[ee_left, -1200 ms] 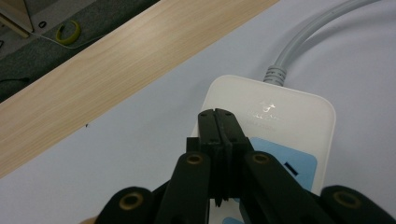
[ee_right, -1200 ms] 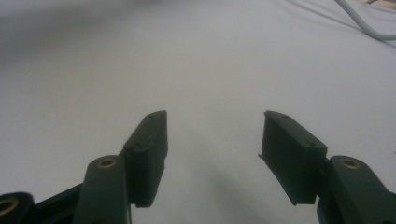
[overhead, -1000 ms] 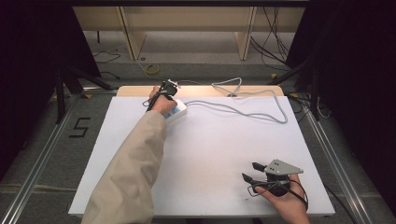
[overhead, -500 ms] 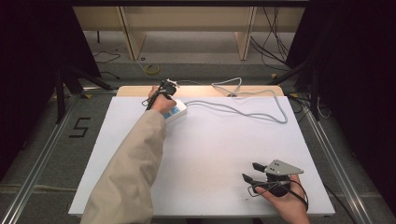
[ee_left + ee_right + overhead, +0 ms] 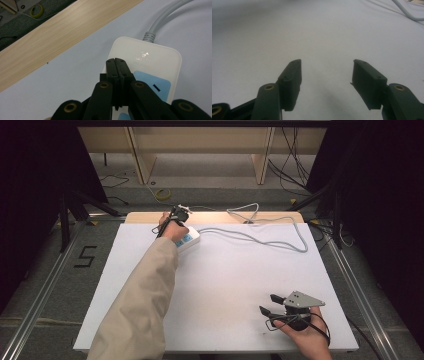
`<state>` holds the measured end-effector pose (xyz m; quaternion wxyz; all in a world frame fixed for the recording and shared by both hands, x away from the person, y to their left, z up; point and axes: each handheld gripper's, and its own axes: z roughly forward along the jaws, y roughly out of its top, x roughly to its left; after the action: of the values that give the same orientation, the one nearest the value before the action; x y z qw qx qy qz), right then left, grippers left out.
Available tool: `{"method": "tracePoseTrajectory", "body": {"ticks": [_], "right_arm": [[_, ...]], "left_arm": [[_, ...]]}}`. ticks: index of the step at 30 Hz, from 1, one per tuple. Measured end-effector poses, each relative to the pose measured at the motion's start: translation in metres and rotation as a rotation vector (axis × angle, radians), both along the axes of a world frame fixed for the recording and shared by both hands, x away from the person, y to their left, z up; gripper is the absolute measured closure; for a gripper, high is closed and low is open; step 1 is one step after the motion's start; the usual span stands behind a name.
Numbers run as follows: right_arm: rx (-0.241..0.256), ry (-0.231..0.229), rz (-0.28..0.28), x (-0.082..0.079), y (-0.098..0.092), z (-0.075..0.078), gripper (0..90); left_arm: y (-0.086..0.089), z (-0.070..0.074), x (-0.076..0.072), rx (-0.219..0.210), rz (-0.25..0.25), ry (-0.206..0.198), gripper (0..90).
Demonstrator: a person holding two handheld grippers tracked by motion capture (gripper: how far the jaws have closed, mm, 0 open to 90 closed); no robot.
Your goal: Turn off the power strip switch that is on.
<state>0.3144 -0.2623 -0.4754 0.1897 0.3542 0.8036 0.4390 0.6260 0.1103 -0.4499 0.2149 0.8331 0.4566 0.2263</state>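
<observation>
Where the white power strip (image 5: 188, 240) lay at the far left of the table, near the bare wooden back edge (image 5: 215, 217), its blue socket faces pointed up and its grey cord (image 5: 260, 238) left the end nearest that edge. The cord ran across the far half of the white table cover (image 5: 225, 285) in loose bends, reached the right side and doubled back toward the rear edge.

The cover itself was plain and white. Around the table the floor (image 5: 45, 270) was grey, with a dark "5" mark (image 5: 86, 256) to the left, metal rails (image 5: 35, 295) along both sides, black drapes at left and right, and pale wooden panels (image 5: 200, 140) beyond, with loose cables on the ground there.

Your left arm, in a beige sleeve (image 5: 142, 300), was stretched far forward. Your left gripper (image 5: 116, 65) had its jaws pressed together with nothing between them, the tips poised over the strip's near corner beside a blue socket (image 5: 153, 86); whether they touched the casing could not be told.

Your right gripper (image 5: 270, 304) was at the near right of the table, held in your right hand (image 5: 305, 335), well apart from the strip. In the right gripper view its jaws stood widely spread over bare cover, holding nothing.
</observation>
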Motion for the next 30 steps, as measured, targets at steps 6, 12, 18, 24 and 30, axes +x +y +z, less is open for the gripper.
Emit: {"method": "tracePoseTrajectory", "body": {"ticks": [6,12,18,24,30], "right_arm": [[-0.002,0.000,0.000,-0.0004,-0.0003,0.0004,41.8],[-0.004,-0.002,-0.002,-0.0006,-0.0008,0.0007,41.8],[-0.005,-0.003,0.001,-0.0005,-0.0001,0.0004,41.8],[-0.004,-0.003,0.000,-0.0004,-0.0001,0.0005,41.8],[-0.003,-0.004,-0.001,-0.0007,0.0000,0.0007,41.8]], "left_arm": [[-0.0009,-0.0001,-0.0004,0.009,-0.005,-0.005,89.9],[-0.0013,0.0005,0.0000,0.019,-0.009,-0.002,89.9],[-0.0009,0.0002,-0.0003,0.012,-0.007,-0.005,89.9],[-0.0015,0.0003,-0.0006,0.016,-0.006,-0.005,89.9],[-0.0019,0.0004,-0.0006,0.020,-0.004,-0.006,89.9]]}}
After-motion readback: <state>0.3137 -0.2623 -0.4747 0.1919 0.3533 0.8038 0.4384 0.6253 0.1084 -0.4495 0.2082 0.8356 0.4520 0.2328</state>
